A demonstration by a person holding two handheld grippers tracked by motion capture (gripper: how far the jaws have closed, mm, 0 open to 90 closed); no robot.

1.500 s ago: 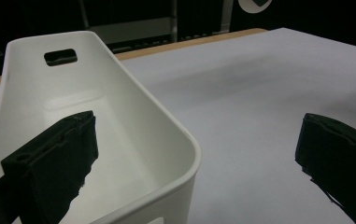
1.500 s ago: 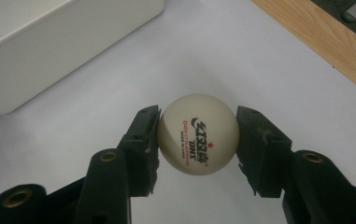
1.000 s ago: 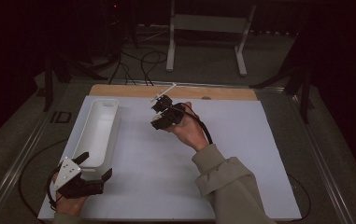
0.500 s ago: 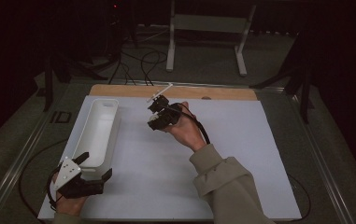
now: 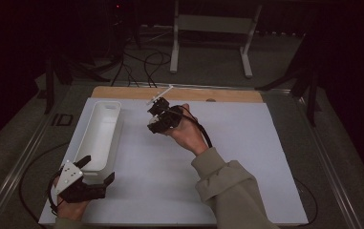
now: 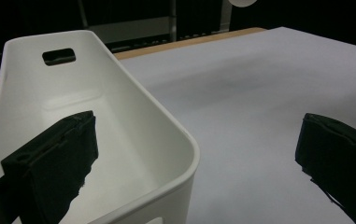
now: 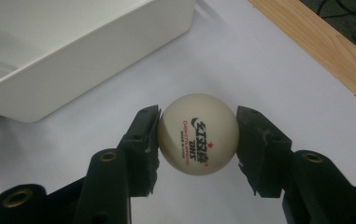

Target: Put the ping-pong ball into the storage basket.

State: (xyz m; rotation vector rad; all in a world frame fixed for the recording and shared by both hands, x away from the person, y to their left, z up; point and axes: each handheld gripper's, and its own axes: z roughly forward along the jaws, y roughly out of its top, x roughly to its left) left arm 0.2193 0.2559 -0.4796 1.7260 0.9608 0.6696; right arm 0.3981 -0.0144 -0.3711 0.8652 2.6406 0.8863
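A white table tennis ball with black and red print sits between the two black pads of my right gripper, which is shut on it. In the high view the right gripper hovers over the white mat, just right of the far end of the long white bin. The bin lies up and left of the ball and looks empty. My left gripper stands open at the bin's near end, one jaw inside the bin and the other outside over the mat.
A white mat covers the table, with a wooden strip along its far edge. Beyond the table stand a metal frame and cables on the dark floor. A sleeve reaches in from the bottom.
The right hand has drifted a little to the left, toward the bin, still holding the ball. The left gripper has stayed put.
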